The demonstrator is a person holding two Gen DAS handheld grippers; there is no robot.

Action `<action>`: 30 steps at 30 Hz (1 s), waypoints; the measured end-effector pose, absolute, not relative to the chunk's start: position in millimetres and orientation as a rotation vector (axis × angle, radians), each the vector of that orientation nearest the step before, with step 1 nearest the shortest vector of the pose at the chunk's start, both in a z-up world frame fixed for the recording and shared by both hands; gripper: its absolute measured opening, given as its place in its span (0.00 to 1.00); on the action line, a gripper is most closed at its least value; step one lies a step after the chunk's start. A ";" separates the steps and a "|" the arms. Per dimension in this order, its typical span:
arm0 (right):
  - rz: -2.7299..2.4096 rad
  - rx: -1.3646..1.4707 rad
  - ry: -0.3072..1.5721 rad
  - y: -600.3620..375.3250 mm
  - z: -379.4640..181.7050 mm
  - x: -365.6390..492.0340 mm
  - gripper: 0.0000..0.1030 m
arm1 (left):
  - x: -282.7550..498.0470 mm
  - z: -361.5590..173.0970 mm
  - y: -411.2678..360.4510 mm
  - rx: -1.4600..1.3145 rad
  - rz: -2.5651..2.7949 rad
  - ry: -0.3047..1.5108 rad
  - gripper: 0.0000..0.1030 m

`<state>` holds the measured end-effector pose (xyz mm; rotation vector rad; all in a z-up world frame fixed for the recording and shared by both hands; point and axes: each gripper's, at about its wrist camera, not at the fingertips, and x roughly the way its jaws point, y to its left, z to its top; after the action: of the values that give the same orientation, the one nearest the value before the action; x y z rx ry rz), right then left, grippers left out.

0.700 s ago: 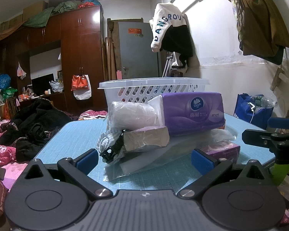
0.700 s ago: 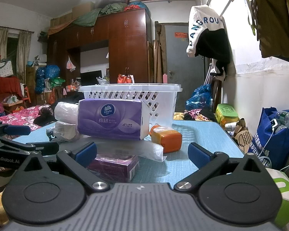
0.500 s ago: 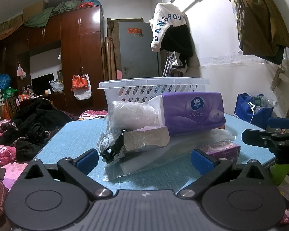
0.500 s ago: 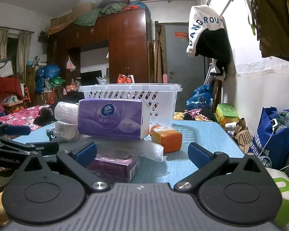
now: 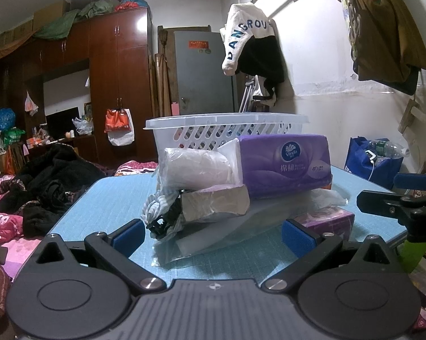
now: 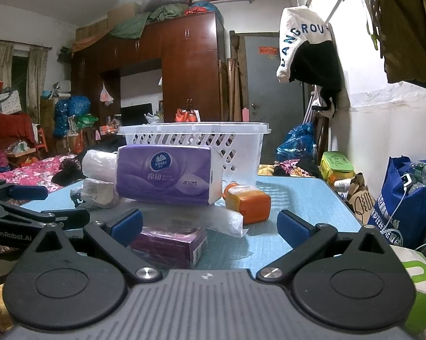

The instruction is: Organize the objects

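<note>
Ahead of both open jaws, purple tissue pack [image 5: 284, 167] atop pile, untouched

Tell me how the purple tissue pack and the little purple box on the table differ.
The tissue pack is soft, light purple with a white logo; the box is stiff, darker and smaller. The tissue pack sits high on the pile in front of the white basket; the box lies lower on the blue table, partly under a clear plastic bag and nearest the grippers. Both are purple and lie flat.
</note>
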<state>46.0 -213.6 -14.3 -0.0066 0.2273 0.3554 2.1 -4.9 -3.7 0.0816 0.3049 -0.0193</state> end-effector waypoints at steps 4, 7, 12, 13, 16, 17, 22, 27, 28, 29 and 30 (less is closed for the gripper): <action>0.355 -0.004 0.228 -214.2 -13.2 46.2 1.00 | 2.0 -3.4 -4.9 0.081 -0.021 0.305 1.00; 0.355 -0.005 0.227 -213.6 -13.0 46.1 1.00 | 2.0 -3.5 -4.9 0.081 -0.027 0.305 1.00; 0.356 -0.003 0.228 -213.6 -13.0 46.3 1.00 | 2.3 -3.2 -4.5 0.079 -0.028 0.304 1.00; 0.355 -0.002 0.227 -213.7 -13.0 46.3 1.00 | 2.4 -3.2 -4.7 0.080 -0.026 0.304 1.00; 0.355 0.001 0.228 -214.2 -13.4 45.9 1.00 | 2.9 -3.0 -4.2 0.081 -0.025 0.307 1.00; 0.355 0.002 0.229 -214.4 -13.5 46.8 1.00 | 3.3 -2.9 -4.1 0.081 -0.026 0.307 1.00; 0.356 0.001 0.229 -215.2 -13.0 46.8 1.00 | 3.7 -3.0 -3.7 0.080 -0.031 0.305 1.00; 0.356 0.002 0.229 -215.3 -13.1 46.7 1.00 | 4.6 -3.5 -2.9 0.076 -0.031 0.307 1.00; 0.356 0.002 0.229 -215.2 -13.1 46.6 1.00 | 4.6 -3.5 -2.5 0.075 -0.031 0.308 1.00; 0.356 0.002 0.229 -215.2 -13.1 46.6 1.00 | 4.8 -3.4 -2.4 0.074 -0.032 0.308 1.00; 0.356 0.002 0.229 -215.3 -13.1 46.7 1.00 | 4.9 -3.3 -2.1 0.072 -0.032 0.307 1.00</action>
<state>46.7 -215.3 -13.1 0.0021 0.2286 0.3560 4.9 -2.1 -3.3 0.0723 0.3071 -0.0318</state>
